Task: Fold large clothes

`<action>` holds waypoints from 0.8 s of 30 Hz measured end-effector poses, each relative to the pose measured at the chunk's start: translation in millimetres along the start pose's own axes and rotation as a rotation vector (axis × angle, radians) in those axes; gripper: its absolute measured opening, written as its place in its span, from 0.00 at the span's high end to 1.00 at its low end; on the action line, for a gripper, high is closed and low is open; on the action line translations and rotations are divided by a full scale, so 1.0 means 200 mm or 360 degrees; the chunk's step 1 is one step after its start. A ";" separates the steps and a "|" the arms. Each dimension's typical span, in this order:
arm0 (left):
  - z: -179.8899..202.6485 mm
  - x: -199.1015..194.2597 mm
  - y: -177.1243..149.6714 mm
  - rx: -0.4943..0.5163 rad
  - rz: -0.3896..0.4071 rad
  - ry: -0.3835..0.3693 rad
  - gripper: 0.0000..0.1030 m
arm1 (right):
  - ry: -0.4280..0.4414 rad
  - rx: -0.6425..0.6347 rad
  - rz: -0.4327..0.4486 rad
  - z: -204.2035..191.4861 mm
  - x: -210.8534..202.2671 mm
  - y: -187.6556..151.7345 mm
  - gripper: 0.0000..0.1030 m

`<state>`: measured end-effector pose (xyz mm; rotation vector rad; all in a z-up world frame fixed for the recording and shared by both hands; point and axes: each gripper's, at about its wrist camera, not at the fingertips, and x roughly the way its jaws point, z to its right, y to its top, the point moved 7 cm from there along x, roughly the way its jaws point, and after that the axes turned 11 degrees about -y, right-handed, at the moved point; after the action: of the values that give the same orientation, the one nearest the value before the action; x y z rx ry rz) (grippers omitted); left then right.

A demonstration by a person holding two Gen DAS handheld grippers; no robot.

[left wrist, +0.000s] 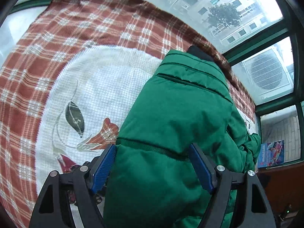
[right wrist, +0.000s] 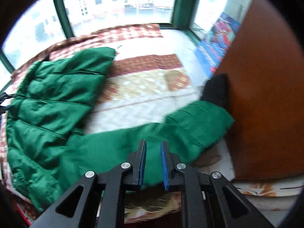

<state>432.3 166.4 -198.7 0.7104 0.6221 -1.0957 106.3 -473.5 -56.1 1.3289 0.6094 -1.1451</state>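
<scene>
A large green padded jacket (left wrist: 176, 117) lies on a bed with a red-checked and white blanket (left wrist: 79, 43). My left gripper (left wrist: 153, 150) stands wide open, its blue pads on either side of the jacket's lower part. In the right wrist view the jacket body (right wrist: 49, 102) lies at the left, and one sleeve (right wrist: 190, 127) with a black cuff (right wrist: 216, 89) stretches right toward a wooden panel. My right gripper (right wrist: 153, 144) has its blue pads closed narrowly on the sleeve fabric.
Green-framed windows (left wrist: 256, 43) run behind the bed, with an air-conditioner unit (left wrist: 266, 72) outside. A brown wooden panel (right wrist: 266, 76) stands at the right. A blue printed box (right wrist: 216, 43) leans by the window. The blanket (right wrist: 144, 87) is bare between body and sleeve.
</scene>
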 end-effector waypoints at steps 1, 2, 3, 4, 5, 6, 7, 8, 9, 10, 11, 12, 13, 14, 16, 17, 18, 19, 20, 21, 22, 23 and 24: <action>-0.01 0.03 0.00 -0.0021 -0.0018 -0.0002 0.20 | 0.0036 -0.0015 0.0007 -0.04 0.00 0.01 0.83; -0.01 0.05 0.01 -0.0041 -0.0020 -0.0010 0.20 | 0.0060 -0.0028 0.0007 -0.08 0.00 0.03 0.83; -0.01 0.06 0.02 -0.0059 0.0001 -0.0056 0.19 | 0.0075 -0.0044 0.0006 -0.12 0.00 0.03 0.83; 0.01 0.07 0.02 -0.0068 0.0025 -0.0110 0.19 | 0.0092 -0.0059 0.0005 -0.15 0.01 0.05 0.83; 0.03 0.07 0.02 -0.0065 0.0050 -0.0169 0.21 | 0.0103 -0.0071 0.0005 -0.18 0.00 0.05 0.83; 0.04 0.07 0.02 -0.0036 0.0068 -0.0184 0.30 | 0.0115 -0.0093 0.0008 -0.21 0.01 0.07 0.83; 0.06 0.06 0.02 0.0010 0.0082 -0.0152 0.39 | 0.0125 -0.0120 0.0017 -0.25 0.01 0.09 0.83; 0.07 0.05 0.02 0.0063 0.0100 -0.0100 0.62 | 0.0137 -0.0141 0.0024 -0.29 0.01 0.12 0.83; 0.08 0.04 0.02 0.0091 0.0116 -0.0062 0.77 | 0.0148 -0.0152 0.0030 -0.33 0.01 0.14 0.83; 0.08 0.00 0.01 0.0088 0.0164 -0.0027 0.82 | 0.0159 -0.0156 0.0034 -0.36 0.01 0.16 0.83; 0.07 -0.05 0.01 0.0078 0.0223 -0.0002 0.89 | 0.0181 -0.0159 0.0038 -0.39 0.02 0.18 0.83; 0.06 -0.12 0.01 0.0086 0.0307 0.0046 0.91 | 0.0213 -0.0169 0.0043 -0.44 0.02 0.21 0.83; 0.06 -0.19 0.00 0.0110 0.0383 0.0124 0.91 | 0.0231 -0.0181 0.0049 -0.48 0.03 0.23 0.83; 0.04 -0.28 -0.02 0.0138 0.0482 0.0251 0.93 | 0.0249 -0.0191 0.0051 -0.52 0.03 0.25 0.83; 0.00 -0.47 -0.07 0.0144 0.0653 0.0388 0.93 | 0.0284 -0.0220 0.0049 -0.58 0.02 0.26 0.83; -0.04 -0.55 -0.11 0.0114 0.0704 0.0423 0.93 | 0.0306 -0.0232 0.0048 -0.61 0.02 0.26 0.83; -0.08 -0.63 -0.17 0.0063 0.0756 0.0448 0.93 | 0.0317 -0.0239 0.0045 -0.62 0.02 0.26 0.83; -0.13 -0.70 -0.23 0.0023 0.0784 0.0473 0.93 | 0.0330 -0.0259 0.0042 -0.64 0.02 0.25 0.83; -0.17 -0.76 -0.29 -0.0002 0.0808 0.0495 0.93 | 0.0335 -0.0276 0.0042 -0.66 0.02 0.24 0.83; -0.22 -0.79 -0.34 -0.0020 0.0817 0.0523 0.92 | 0.0344 -0.0288 0.0039 -0.67 0.02 0.22 0.83; -0.31 -0.79 -0.38 -0.0062 0.0763 0.0593 0.92 | 0.0354 -0.0291 0.0024 -0.67 0.04 0.20 0.83; -0.39 -0.77 -0.42 -0.0125 0.0699 0.0630 0.92 | 0.0365 -0.0291 0.0001 -0.67 0.05 0.18 0.83; -0.48 -0.73 -0.45 -0.0203 0.0612 0.0613 0.92 | 0.0379 -0.0278 -0.0042 -0.68 0.09 0.15 0.83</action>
<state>289.7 297.4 -166.1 0.8951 0.8331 -0.5613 174.2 -355.3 -86.7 1.3184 0.8828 -0.9380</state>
